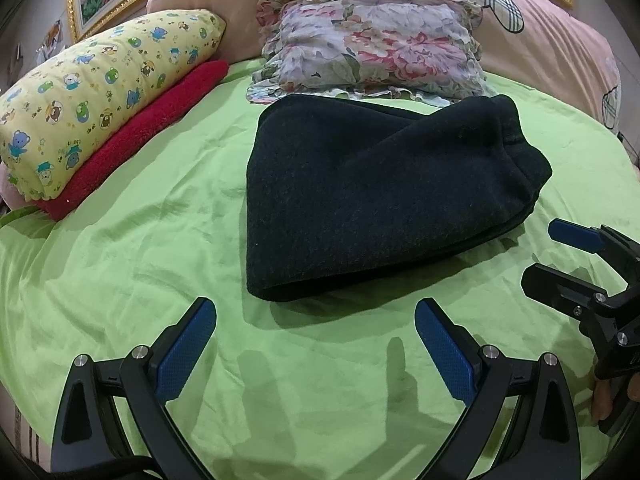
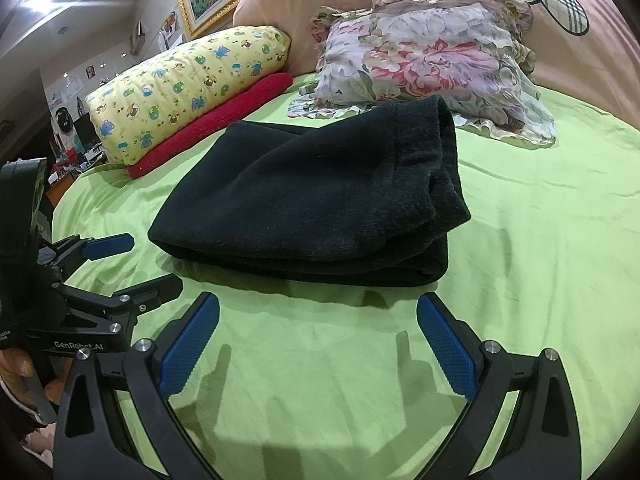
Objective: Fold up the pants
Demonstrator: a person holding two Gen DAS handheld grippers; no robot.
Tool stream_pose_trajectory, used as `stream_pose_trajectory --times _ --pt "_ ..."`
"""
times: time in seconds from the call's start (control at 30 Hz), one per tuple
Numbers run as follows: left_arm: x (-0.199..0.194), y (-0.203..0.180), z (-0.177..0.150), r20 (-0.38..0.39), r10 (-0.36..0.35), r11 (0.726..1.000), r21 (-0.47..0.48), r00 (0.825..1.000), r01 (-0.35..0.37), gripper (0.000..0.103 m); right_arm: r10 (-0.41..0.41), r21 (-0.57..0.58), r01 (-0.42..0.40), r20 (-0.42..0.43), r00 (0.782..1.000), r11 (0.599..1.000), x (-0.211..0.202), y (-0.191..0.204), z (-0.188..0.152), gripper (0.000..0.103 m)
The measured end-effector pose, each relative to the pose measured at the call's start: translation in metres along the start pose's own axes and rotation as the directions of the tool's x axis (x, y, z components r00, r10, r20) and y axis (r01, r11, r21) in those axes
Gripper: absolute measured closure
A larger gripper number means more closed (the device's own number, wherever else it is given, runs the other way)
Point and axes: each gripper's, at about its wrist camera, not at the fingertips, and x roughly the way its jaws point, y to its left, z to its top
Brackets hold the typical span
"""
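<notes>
A wide green sheet (image 1: 160, 240) fills the scene, rumpled in soft creases, and behind it rises the big pink duvet (image 1: 540, 48) with its checked bear shapes. Next down in size, the dark pants (image 1: 372, 196) lie folded into a thick, layered bundle in the middle of the sheet, the rounded fold facing the cameras and the stacked edges showing on the right side. Just behind them sits the floral pillow (image 1: 372, 44), its frilled hem touching the far edge of the pants. Off to the left, well apart from the bundle, the yellow bear-print pillow (image 1: 100, 92) rests on top of a red towel (image 1: 140, 132). Now the tools: the left gripper (image 1: 316, 334) hovers above the bare sheet just short of the near fold, jaws spread wide, nothing between the blue pads. The right gripper (image 2: 318, 330) hangs likewise, spread wide, empty, close to the near edge of the pants (image 2: 320, 196) without touching them.
</notes>
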Motion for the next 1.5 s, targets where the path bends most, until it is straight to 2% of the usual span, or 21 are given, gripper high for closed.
stream_pose_trajectory --times 1.2,1.5 --pt "0.0057 0.0024 0.0025 -0.018 -0.019 1.000 0.002 1.000 0.019 0.003 0.000 0.001 0.000 0.000 1.000 1.000 -0.0003 0.0005 0.0000 0.004" --pt "0.0004 0.0058 0.0029 0.001 -0.021 1.000 -0.016 1.000 0.021 0.003 -0.002 0.012 0.002 0.007 1.000 1.000 -0.0010 -0.0012 0.0014 0.004"
